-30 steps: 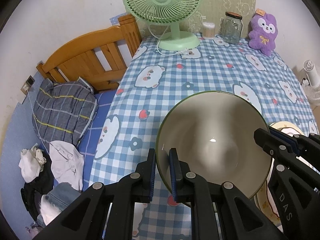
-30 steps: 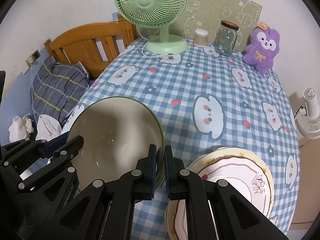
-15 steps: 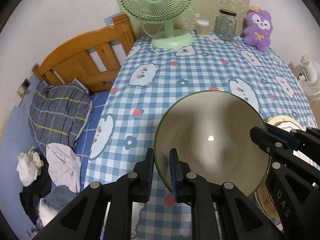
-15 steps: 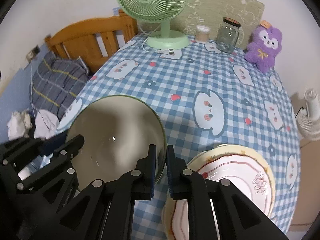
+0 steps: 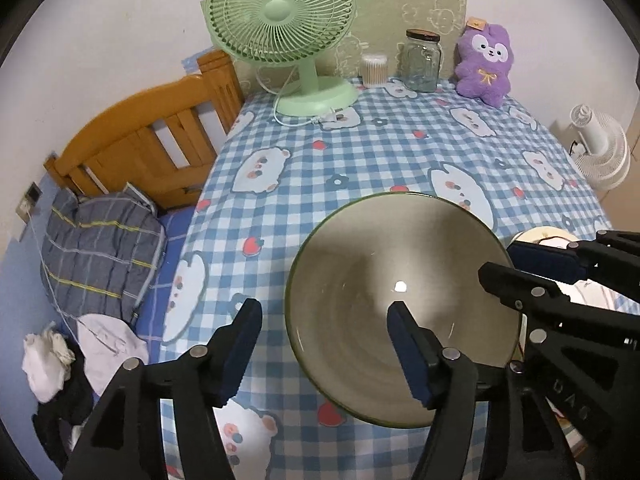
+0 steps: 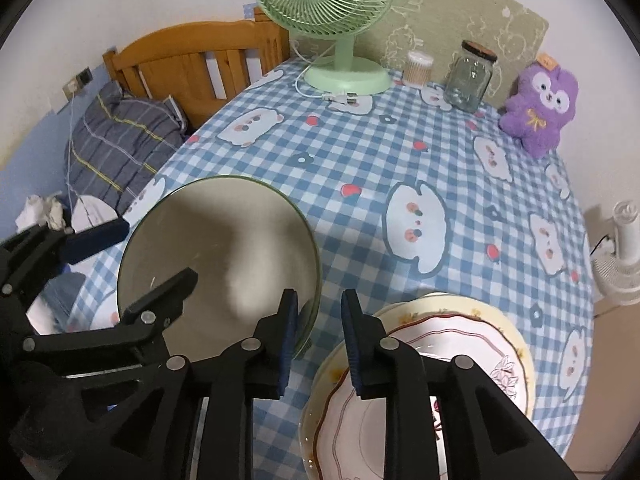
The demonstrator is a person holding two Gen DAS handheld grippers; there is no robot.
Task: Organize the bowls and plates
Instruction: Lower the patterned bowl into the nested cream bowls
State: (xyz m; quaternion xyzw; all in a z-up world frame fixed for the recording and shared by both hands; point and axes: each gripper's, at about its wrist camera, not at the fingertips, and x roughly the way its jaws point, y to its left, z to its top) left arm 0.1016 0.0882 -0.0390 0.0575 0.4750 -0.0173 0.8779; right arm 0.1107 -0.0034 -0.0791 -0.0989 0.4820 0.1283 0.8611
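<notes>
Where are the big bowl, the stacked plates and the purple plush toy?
bowl [image 5: 360, 288]: left wrist view, inner wall.
plates [image 6: 460, 332]: right wrist view, top plate's rim.
purple plush toy [image 6: 540, 112]: right wrist view, its belly.

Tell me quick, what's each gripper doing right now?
Left gripper: open, just released the bowl; its rim sits between the pads.
Right gripper: open, just been opening, rim untouched.

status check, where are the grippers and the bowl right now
Both jaws just opening: left hand-held gripper wide, right hand-held gripper slightly, each straddling the rim unpinched. Bowl on the tablecloth. Stacked plates alongside.
</notes>
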